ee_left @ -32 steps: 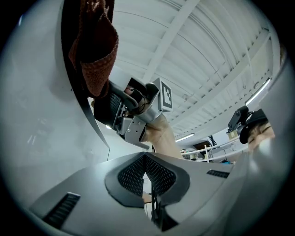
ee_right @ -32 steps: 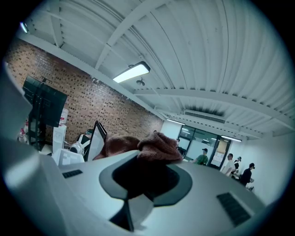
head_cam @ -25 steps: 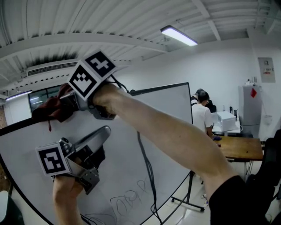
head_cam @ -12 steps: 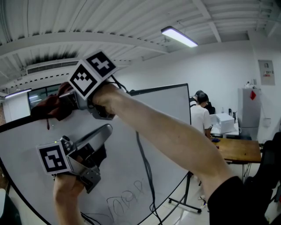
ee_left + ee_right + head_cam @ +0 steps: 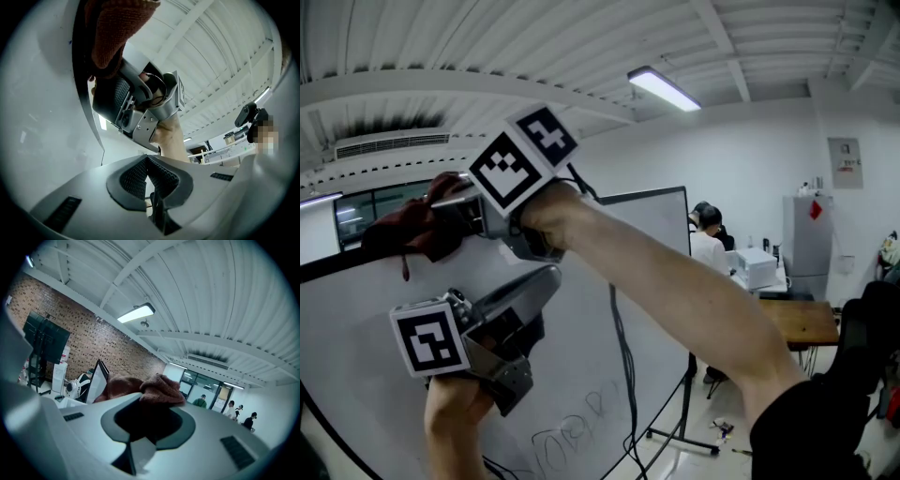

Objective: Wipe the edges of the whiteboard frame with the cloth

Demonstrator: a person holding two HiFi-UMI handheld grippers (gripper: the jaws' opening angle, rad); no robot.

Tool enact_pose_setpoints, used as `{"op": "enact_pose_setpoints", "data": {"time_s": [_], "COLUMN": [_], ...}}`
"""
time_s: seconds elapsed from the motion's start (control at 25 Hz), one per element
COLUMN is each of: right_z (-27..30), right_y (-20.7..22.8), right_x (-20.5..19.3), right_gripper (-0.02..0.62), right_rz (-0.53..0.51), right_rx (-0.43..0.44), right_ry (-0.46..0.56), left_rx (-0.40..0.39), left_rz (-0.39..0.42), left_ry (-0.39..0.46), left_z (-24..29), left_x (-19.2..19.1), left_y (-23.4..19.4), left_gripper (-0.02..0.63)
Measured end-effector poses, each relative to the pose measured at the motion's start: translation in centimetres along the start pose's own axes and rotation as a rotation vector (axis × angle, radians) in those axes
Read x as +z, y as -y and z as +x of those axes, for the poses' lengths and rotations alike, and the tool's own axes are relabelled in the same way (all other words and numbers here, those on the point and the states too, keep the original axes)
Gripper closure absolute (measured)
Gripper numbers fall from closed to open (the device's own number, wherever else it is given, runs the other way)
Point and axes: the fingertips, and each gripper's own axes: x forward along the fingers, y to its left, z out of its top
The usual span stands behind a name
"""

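A white whiteboard [image 5: 581,309] with a black frame [image 5: 637,195] fills the lower left of the head view. My right gripper [image 5: 455,211] is raised to the frame's top edge and is shut on a red-brown cloth [image 5: 412,225], which lies bunched against that edge. The right gripper view shows the cloth [image 5: 140,387] filling the right gripper [image 5: 143,404]. My left gripper [image 5: 546,278] hangs lower in front of the board, shut and holding nothing. Its own view looks up past the left gripper [image 5: 146,164] at the cloth [image 5: 115,33] on the frame [image 5: 82,84].
A dark cable [image 5: 623,375] hangs down across the board, above some scribbles [image 5: 572,427]. The board's stand leg [image 5: 684,412] rests on the floor. Behind it are a person in a white shirt [image 5: 711,248], a wooden table [image 5: 797,319] and a grey cabinet [image 5: 806,234].
My right gripper and the cloth have slid a little to the right along the top edge of the frame. The left gripper has drifted slightly right too.
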Motion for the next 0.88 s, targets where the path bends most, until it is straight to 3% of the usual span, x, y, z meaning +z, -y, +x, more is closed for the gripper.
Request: {"op": "enact_pose_setpoints", "data": {"time_s": [0.36,0.64,0.88], "right_z": [-0.4,-0.2,-2.7], "right_y": [0.8,1.8,3.1], "right_x": [-0.1,-0.7,-1.5], "right_gripper": [0.515,0.515,0.515], "right_rz": [0.013,0.011,-0.014], "right_rx": [-0.061,-0.074,-0.06], "right_ry": [-0.001,0.0,0.003], "left_rx": [-0.091,-0.084,-0.065], "left_rz": [-0.02,-0.016,-0.017], "left_ry": [-0.04,-0.039,-0.044], "left_z": [0.2,0.1,3.2], "left_x": [-0.5,-0.3,-1.5], "left_y": [0.9,-1.2,-2.6], "left_gripper": [0.618,0.618,0.618]}}
